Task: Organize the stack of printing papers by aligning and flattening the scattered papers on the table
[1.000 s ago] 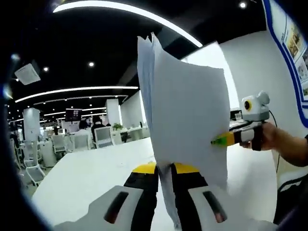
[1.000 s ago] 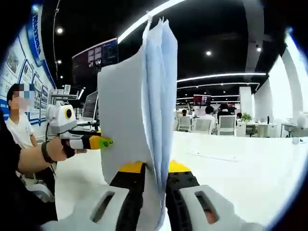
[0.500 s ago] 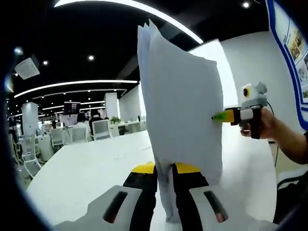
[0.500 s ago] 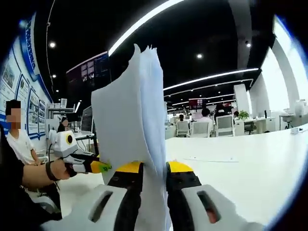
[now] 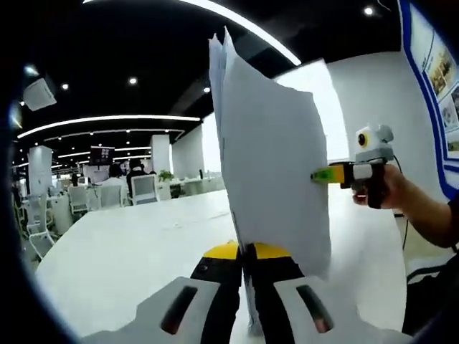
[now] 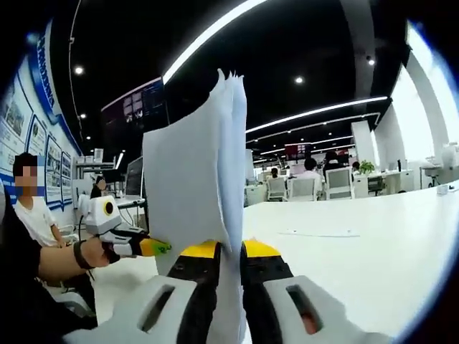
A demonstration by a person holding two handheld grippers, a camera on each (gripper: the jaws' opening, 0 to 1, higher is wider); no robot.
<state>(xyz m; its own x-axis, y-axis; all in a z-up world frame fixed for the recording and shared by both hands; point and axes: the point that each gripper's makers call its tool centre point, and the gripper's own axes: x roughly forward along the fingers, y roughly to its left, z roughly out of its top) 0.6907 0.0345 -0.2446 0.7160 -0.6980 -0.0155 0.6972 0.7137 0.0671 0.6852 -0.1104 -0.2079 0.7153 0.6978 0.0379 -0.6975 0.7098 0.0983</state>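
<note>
We hold the stack of papers (image 5: pixel 269 150) upright above the white table (image 5: pixel 122 251), our left gripper (image 5: pixel 244 252) pinching one side edge and our right gripper (image 6: pixel 228 252) pinching the opposite one. The sheets look light and floppy, their top corners uneven, so we judge that edge grips near the middle suit tapping them square. Chairs (image 6: pixel 301 188) and desks stand well apart; nothing blocks us.

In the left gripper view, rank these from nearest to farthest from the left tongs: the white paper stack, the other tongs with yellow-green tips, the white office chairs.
1. White paper stack: clamped upright in the left tongs, dead ahead.
2. Other tongs with yellow-green tips: at the stack's right edge, held by a hand.
3. White office chairs: far left, beyond the white table.
</note>
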